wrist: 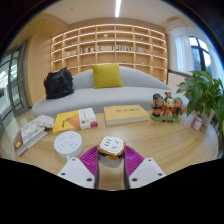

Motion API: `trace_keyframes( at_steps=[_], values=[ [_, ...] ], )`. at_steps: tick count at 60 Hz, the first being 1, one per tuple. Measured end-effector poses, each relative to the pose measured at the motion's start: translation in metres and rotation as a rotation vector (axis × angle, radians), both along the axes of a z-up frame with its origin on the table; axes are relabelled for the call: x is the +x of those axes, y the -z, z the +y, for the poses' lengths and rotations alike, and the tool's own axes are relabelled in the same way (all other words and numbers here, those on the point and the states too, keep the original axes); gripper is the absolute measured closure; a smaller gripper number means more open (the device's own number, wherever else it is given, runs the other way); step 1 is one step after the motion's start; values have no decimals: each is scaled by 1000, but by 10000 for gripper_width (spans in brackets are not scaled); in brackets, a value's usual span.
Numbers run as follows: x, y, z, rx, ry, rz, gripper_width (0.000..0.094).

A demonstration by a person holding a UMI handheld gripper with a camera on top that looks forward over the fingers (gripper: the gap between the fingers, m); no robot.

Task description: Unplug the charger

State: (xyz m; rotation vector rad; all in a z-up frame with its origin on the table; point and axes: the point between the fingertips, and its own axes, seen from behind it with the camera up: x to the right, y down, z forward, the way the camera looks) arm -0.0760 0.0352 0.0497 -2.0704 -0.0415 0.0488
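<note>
A white charger (111, 148) with an orange-rimmed top face and socket slots sits between my fingers, over the wooden table (150, 135). My gripper (111, 168) is shut on it: both magenta pads (90, 160) press against its white sides. Its lower part is hidden between the fingers, and I see no cable or socket strip.
A white round disc (68, 143) lies just left of the fingers. Books (75, 120) and a magazine (33, 132) lie to the left, a yellow box (126, 113) ahead, toy figures (165, 105) and a plant (205, 95) to the right. A grey sofa (100, 97) stands beyond the table.
</note>
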Motion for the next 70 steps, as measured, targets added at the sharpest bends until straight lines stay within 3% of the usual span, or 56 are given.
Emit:
trace_keyframes(
  at_steps=[10,18,23,35,47,70],
  values=[
    [13,37,-16,-86,23,40,506],
    [43,35,-26,-112,91,7,253],
    [53,22,-35,-84,105,-21,76],
    [66,-33,-81,-16,108,-77,81],
    [50,-75,-151,39,57,-107,79],
    [43,-93,-223,57,19,-69,84]
  ],
)
